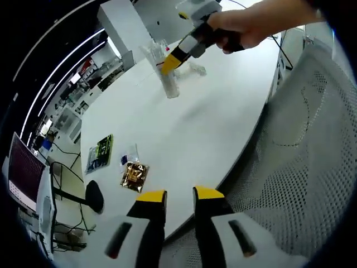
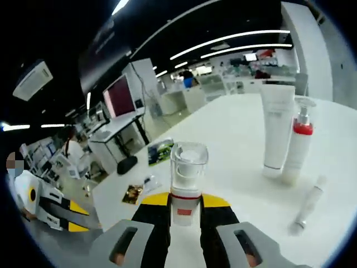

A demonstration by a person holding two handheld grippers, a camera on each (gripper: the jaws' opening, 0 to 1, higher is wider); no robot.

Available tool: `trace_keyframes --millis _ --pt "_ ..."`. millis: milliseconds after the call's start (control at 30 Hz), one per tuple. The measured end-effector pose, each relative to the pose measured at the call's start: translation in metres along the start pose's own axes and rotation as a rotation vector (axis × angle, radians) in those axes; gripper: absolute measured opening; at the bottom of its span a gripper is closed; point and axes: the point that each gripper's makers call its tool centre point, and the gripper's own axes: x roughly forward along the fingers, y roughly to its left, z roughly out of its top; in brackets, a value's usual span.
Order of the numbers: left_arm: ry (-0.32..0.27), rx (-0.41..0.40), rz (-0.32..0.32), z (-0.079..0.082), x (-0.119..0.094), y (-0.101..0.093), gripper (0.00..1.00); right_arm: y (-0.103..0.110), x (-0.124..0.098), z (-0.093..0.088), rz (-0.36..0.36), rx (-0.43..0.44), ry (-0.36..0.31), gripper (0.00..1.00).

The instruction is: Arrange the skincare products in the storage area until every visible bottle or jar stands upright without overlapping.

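In the right gripper view my right gripper (image 2: 186, 202) is shut on a small bottle (image 2: 187, 177) with a clear cap and a red band, held upright just above the white table (image 2: 234, 128). A white tube (image 2: 277, 127) and a pump bottle with a red collar (image 2: 298, 144) stand upright side by side at the right. A slim tube (image 2: 308, 207) lies flat in front of them. In the left gripper view my left gripper (image 1: 179, 196) is open over the table's near edge, far from the products. There a hand holds the right gripper (image 1: 177, 57) over the held bottle (image 1: 170, 85).
A green card (image 1: 99, 153), a small blue packet (image 1: 129, 158) and a gold packet (image 1: 134, 176) lie on the table (image 1: 189, 128) near its edge. A grey mesh chair (image 1: 304, 145) stands at the right. A monitor (image 1: 22, 174) and desks lie beyond. My left gripper (image 2: 50, 209) shows low at the left.
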Motion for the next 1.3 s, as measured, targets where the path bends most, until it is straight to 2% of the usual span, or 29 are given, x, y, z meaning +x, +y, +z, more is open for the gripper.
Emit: trace_keyframes --millis 100,200,400,800,967,1200,1300 --pt "-0.019 -0.006 0.014 0.002 -0.001 0.003 0.14 -0.004 0.004 0.002 -0.012 -0.004 0.002 0.13" --pt "0.002 -0.001 0.0 -0.001 0.0 0.001 0.14 -0.01 0.008 0.005 -0.022 -0.01 0.0 0.14" --pt "-0.002 -0.004 0.002 -0.001 -0.001 0.002 0.12 -0.024 0.015 0.008 -0.054 -0.019 -0.002 0.14" --pt "0.01 -0.009 -0.003 -0.004 -0.001 0.0 0.09 -0.034 0.015 -0.002 -0.095 -0.043 0.032 0.14" --pt "0.012 -0.008 -0.004 -0.004 -0.001 0.0 0.08 -0.047 0.014 -0.009 -0.142 -0.074 0.059 0.14" --pt "0.008 -0.006 -0.005 -0.003 -0.001 0.0 0.06 -0.059 0.016 -0.008 -0.195 -0.113 0.074 0.14" --pt "0.011 -0.006 -0.007 -0.004 0.0 0.0 0.06 -0.07 0.019 -0.009 -0.255 -0.149 0.086 0.14"
